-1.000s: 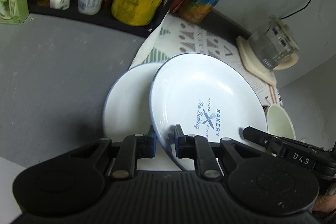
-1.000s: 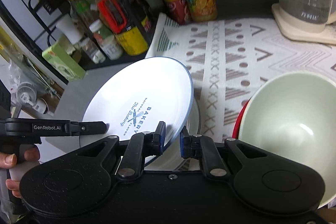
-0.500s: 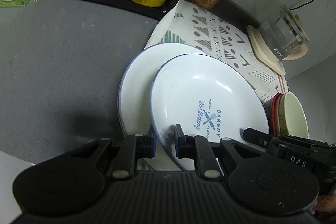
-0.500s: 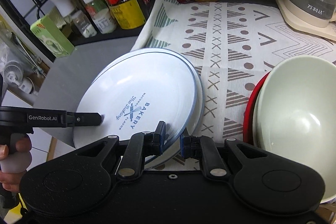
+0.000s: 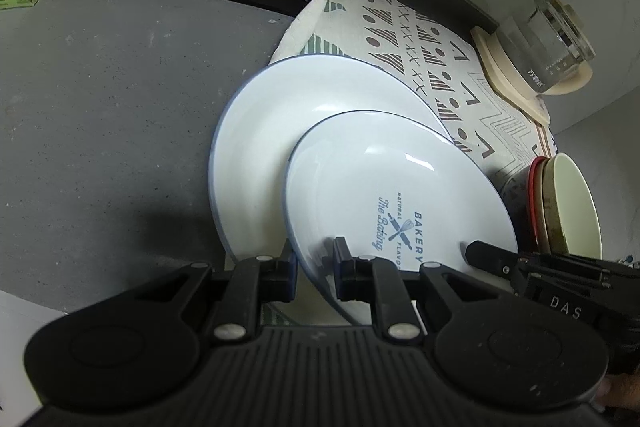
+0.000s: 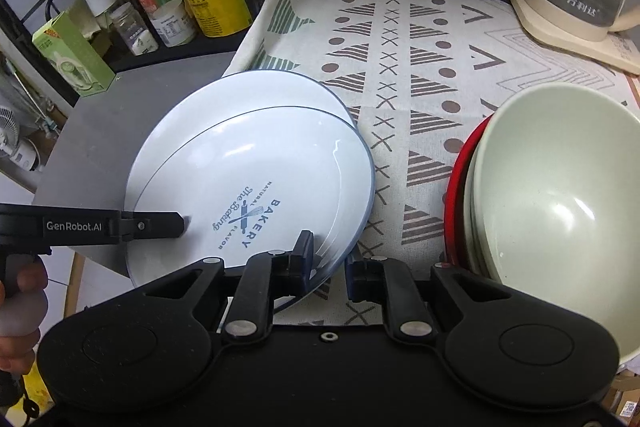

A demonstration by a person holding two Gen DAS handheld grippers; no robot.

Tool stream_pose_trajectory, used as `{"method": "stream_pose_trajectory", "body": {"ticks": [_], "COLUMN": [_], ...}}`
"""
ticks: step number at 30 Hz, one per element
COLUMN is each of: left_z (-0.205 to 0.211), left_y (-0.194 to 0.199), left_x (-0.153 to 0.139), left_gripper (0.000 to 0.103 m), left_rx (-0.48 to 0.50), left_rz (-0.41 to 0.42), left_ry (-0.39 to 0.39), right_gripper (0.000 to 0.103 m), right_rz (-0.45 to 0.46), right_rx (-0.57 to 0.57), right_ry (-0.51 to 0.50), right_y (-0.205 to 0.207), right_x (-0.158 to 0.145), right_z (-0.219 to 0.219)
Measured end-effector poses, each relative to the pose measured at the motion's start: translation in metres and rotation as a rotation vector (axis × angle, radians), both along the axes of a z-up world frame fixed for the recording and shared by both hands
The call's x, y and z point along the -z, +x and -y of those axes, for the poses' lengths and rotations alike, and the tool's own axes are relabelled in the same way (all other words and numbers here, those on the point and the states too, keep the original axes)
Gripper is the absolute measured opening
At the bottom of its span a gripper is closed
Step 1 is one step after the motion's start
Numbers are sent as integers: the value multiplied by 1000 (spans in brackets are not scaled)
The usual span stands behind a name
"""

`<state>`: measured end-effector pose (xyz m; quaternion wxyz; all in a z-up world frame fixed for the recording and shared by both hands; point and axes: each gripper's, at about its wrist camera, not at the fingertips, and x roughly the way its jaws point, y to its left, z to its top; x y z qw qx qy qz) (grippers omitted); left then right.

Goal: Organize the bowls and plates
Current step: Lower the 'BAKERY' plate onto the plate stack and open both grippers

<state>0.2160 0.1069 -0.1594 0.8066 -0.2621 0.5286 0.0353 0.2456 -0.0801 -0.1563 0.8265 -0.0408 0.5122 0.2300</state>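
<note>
Lowered since a second ago, the white blue-rimmed plate printed "BAKERY" (image 5: pixel 400 195) now hangs close over a second, plain white blue-rimmed plate (image 5: pixel 280 131), and more of that lower plate shows on the far side.

Left wrist view: two plates are in sight. The left gripper (image 5: pixel 314 261) has its two fingers set either side of the printed plate's near-left rim, closed on it. The plain plate lies partly on the grey countertop (image 5: pixel 100 99) and partly on the white patterned cloth (image 5: pixel 420 39). To the right stands one stack of bowls, a pale green bowl (image 5: pixel 572 203) nested in a red one (image 5: pixel 534 187). The black tip of the right gripper reaches the printed plate's right edge. On the far right sits one glass kettle on a cream base (image 5: pixel 540 63).

Right wrist view: the same two plates, the printed one (image 6: pixel 256 187) overlapping the plain one (image 6: pixel 248 91). The right gripper (image 6: pixel 329 257) straddles the printed plate's near-right rim; whether its pads actually press the rim I cannot tell. The left gripper's finger (image 6: pixel 152 225) touches the plate from the left, with a person's hand (image 6: pixel 20 291) behind it. The pale green bowl (image 6: pixel 560 199) is near on the right, well apart from the plates.
</note>
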Motion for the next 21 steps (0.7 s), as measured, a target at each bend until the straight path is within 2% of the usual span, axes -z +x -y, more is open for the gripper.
{"method": "stream_pose_trajectory", "body": {"ticks": [11, 15, 21], "left_z": [-2, -6, -11], "left_y": [2, 4, 10], "left_x": [3, 2, 2], "left_gripper": [15, 13, 13], "left_rx": [-28, -48, -49], "left_rz": [-15, -12, -23], "left_ry": [41, 85, 94], "right_gripper": [23, 26, 28], "right_rz": [-35, -47, -58], "right_rx": [-10, -19, -15], "right_ry": [9, 5, 21], "right_y": [4, 6, 7], "right_x": [11, 13, 11], "right_z": [-6, -9, -7]}}
